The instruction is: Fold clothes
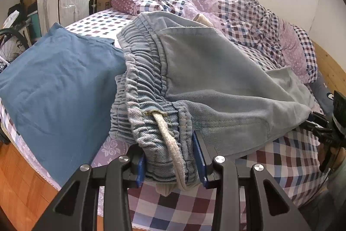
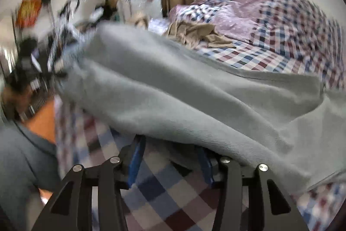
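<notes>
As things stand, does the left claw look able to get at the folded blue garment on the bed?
Probably not yet. The left claw is shut on the denim pants at the waistband, so it is occupied. The folded blue garment lies uncovered just to its left, with nothing between them.

Left claw (image 1: 172, 157) clamped (right claw (image 2: 170, 163) agape)

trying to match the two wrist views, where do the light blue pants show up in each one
Left wrist view: the light blue pants fill the centre, their elastic waistband bunched between the left gripper fingers.
Right wrist view: the pants stretch as a blurred band from middle left to lower right, above the right gripper.
Shared landmark: the checked bedsheet beneath them.
</notes>
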A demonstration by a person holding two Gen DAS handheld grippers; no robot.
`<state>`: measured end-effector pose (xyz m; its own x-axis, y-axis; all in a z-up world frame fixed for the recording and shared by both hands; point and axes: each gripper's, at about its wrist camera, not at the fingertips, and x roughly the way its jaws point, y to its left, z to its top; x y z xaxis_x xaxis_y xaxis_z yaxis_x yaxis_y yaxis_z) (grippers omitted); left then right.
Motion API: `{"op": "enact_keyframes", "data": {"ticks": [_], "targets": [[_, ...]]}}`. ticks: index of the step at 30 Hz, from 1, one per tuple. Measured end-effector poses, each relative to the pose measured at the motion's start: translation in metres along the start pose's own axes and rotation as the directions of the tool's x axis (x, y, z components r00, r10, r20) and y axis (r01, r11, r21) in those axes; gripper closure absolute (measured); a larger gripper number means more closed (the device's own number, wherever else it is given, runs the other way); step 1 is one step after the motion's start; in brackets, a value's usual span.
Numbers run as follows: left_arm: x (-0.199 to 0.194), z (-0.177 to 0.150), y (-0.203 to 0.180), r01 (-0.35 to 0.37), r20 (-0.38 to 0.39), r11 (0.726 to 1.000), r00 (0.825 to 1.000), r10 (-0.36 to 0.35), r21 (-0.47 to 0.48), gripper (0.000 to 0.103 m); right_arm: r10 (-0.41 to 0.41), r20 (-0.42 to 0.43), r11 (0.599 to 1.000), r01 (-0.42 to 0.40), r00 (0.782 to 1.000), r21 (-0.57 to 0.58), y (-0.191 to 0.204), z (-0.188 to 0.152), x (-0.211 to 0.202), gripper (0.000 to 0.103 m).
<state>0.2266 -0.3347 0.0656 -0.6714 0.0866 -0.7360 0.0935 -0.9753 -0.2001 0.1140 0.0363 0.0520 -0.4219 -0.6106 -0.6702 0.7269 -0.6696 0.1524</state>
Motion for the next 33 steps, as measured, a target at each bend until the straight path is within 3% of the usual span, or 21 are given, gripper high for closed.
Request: {"op": "enact_keyframes", "data": {"ticks": [2, 5, 12, 19, 22, 25, 29, 33], "targets": [[0.000, -0.001, 0.000, 0.001, -0.004, 1.000, 1.000, -0.001, -0.006, 0.063, 0.048, -0.051, 0.999, -0.049, 0.998, -0.015, 0.007, -0.002, 0.009, 0.051], [0.000, -0.001, -0.003, -0.005, -0.008, 1.000, 1.000, 0.005, 0.004, 0.063, 0.035, -0.140, 0.995, -0.047, 0.990, -0.085, 0.016, -0.010, 0.022, 0.051], [0.002, 0.000, -0.003, -0.006, -0.011, 1.000, 1.000, 0.007, 0.004, 0.062, -0.010, -0.088, 1.000, 0.012, 0.996, 0.027, -0.013, -0.004, 0.007, 0.051], [0.004, 0.001, -0.001, -0.006, -0.013, 1.000, 1.000, 0.006, -0.001, 0.062, -0.062, -0.043, 0.998, 0.062, 0.997, -0.004, 0.010, -0.001, 0.023, 0.049], [0.004, 0.000, 0.001, 0.000, -0.012, 1.000, 1.000, 0.000, -0.002, 0.062, 0.033, -0.028, 0.999, -0.033, 0.999, 0.008, 0.007, 0.000, 0.017, 0.052], [0.004, 0.000, 0.001, 0.003, -0.011, 1.000, 1.000, -0.003, -0.002, 0.062, 0.240, -0.032, 0.971, -0.239, 0.970, 0.020, 0.004, 0.000, 0.004, 0.050], [0.004, -0.001, 0.002, 0.012, -0.010, 1.000, 1.000, -0.012, -0.009, 0.062, 0.225, -0.012, 0.974, -0.226, 0.974, -0.012, 0.005, 0.002, 0.000, 0.050], [0.004, -0.002, 0.001, 0.011, -0.013, 1.000, 1.000, -0.011, -0.003, 0.062, 0.106, -0.052, 0.993, -0.109, 0.993, -0.055, 0.012, -0.002, 0.022, 0.049]]}}
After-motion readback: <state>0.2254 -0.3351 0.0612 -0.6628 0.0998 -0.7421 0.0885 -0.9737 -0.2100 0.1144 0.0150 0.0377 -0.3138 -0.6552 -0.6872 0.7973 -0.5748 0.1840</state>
